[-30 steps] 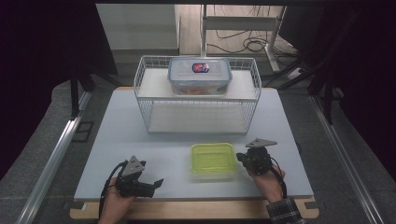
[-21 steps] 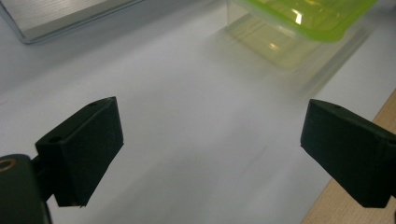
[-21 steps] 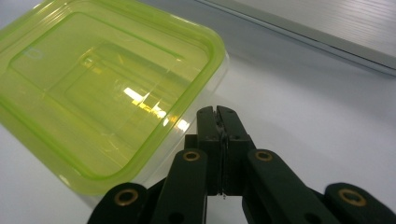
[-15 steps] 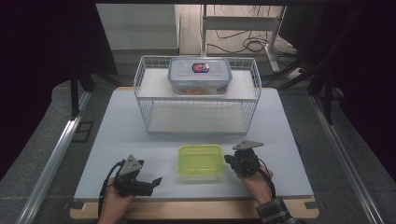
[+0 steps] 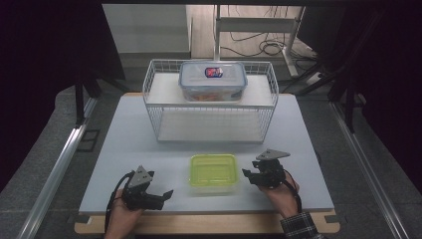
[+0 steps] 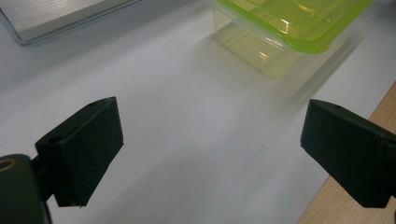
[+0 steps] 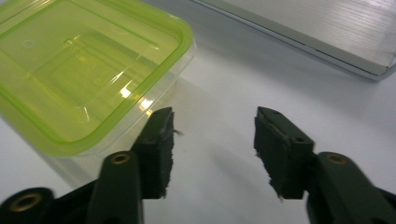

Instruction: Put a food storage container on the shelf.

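Overhead, a white table (image 5: pixel 124 149) with a pale wooden front edge carries a white wire basket (image 5: pixel 159 104) near its far side, and on the basket's upper shelf sits a clear rectangular lidded box (image 5: pixel 213 81) with rounded corners, orange contents showing through its walls and a small red-and-blue label on the lid whose writing is too small to read. Nearer the person, a translucent green-lidded container (image 5: pixel 213 172) rests flat on the table between the two tools, its lid glossy with a raised rim. The left gripper (image 5: pixel 166 194) lies low at the front left corner, well apart from the container, jaws spread; the right gripper (image 5: pixel 247 175) sits just beside the container's right edge, its grey three-cornered plate on top, and a plaid cuff shows at the wrist. From the left gripper view, two matte black block-shaped jaws stand wide apart over bare white tabletop, with the container (image 6: pixel 289 28) farther off at the top right, its clear base under the lime lid. From the right gripper view, the jaws are parted with nothing between them, brass-coloured rivets at their roots, rough pads facing inward; the near jaw lies right by the container (image 7: pixel 88 70), though contact cannot be told.
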Motion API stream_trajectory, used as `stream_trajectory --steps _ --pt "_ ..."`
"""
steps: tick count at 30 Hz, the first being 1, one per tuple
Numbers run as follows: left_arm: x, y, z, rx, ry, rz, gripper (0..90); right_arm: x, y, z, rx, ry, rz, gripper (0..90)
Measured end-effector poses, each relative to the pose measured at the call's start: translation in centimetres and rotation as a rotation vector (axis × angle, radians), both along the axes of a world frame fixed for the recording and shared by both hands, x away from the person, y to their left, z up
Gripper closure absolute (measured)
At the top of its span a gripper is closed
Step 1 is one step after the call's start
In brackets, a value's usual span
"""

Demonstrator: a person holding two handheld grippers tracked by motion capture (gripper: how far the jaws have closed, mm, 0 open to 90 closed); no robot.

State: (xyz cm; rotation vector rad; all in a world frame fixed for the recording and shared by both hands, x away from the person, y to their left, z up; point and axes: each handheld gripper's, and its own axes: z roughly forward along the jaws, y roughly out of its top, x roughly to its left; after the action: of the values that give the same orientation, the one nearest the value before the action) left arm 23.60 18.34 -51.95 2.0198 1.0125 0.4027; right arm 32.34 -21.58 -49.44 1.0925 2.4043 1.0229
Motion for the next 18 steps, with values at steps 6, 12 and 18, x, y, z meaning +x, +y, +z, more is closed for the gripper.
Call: stream_trajectory --steps 6,12,18 --pt "0.1 0.1 -0.1 -0.005 0.001 0.0 5.7 0.1 -0.6 0.5 0.039 0.012 -0.007 36.8" --pt "0.1 0.1 0.0 -0.001 0.0 -0.001 5.8 0.0 -1.1 0.8 0.095 0.033 -0.009 33.1" --pt "0.1 0.1 0.0 0.0 -0.001 0.003 5.8 -0.2 -1.0 0.9 0.2 0.075 -0.007 35.4"
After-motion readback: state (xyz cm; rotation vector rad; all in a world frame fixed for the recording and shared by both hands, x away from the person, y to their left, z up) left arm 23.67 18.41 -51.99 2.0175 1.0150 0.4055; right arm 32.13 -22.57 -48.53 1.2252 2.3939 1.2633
